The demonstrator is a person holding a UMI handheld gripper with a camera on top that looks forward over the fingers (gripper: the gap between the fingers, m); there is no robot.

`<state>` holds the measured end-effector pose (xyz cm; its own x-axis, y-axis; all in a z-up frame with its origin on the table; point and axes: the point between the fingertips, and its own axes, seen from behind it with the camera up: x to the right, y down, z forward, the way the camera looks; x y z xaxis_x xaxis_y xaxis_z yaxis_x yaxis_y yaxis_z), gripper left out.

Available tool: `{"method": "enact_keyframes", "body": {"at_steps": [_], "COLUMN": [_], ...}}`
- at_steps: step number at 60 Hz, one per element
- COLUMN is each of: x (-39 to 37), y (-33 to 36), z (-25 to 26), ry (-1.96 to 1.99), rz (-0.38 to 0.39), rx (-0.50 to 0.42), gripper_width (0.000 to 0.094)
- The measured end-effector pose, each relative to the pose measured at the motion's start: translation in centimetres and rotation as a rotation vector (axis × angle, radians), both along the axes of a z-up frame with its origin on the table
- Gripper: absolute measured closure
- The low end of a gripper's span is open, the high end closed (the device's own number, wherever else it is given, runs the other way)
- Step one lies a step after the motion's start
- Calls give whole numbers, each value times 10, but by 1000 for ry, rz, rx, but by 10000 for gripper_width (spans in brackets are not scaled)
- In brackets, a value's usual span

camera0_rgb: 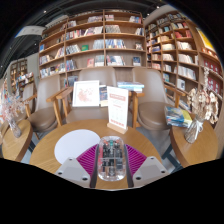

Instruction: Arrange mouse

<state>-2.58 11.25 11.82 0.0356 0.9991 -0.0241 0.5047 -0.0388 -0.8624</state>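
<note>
Gripping a see-through mouse (111,158) between their two pink-lined fingers (88,160), the tongs (111,165) sit low over a round wooden tabletop (45,150). The mouse stands lengthwise between the fingers, its clear shell showing dark parts inside, and both pads appear to press against its sides, though whether it rests on the tabletop or hangs just above it cannot be told. Just beside the left finger, on the tabletop, lies a round white mat (75,144), near the mouse but apart from it. Beyond the fingers, near the far rim of the tabletop, an upright sign card (118,107) stands slightly tilted, with red and dark print too small to read. Behind it a wooden chair (63,103) faces the tabletop, and a white board (87,93) with a picture leans beyond it. To the right of the fingers, a neighbouring wooden surface carries a pile of booklets (180,117). Tall wooden bookshelves (95,40) filled with books and magazines run along the back wall, and more shelves (178,55) line the right side of the room.
</note>
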Motion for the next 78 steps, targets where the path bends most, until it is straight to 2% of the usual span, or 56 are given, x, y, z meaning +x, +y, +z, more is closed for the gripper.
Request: {"method": "enact_keyframes", "body": {"at_steps": [9,23,33,37,43,53,59,63,67,78], "x": [-43,-101,-118,-118,-120,-123,-122,-121,-122,-115], "y": [-60,-153,-165,-169,-167,-164,-165,-163,-157,-150], "z": [21,-48,-100,-111,-123,-126,-127,-127,-125,-118], "ry": [38,-42,-81,-97,-113,-91,-77,-69,-59,-55], "rz": [52,110,117,122,108,100,107,108,100,88], "rx": [12,-39,13,4,-24,2,26,49,83,111], "gripper_width": [518,520,517,510,497,459,406,278,197,82]}}
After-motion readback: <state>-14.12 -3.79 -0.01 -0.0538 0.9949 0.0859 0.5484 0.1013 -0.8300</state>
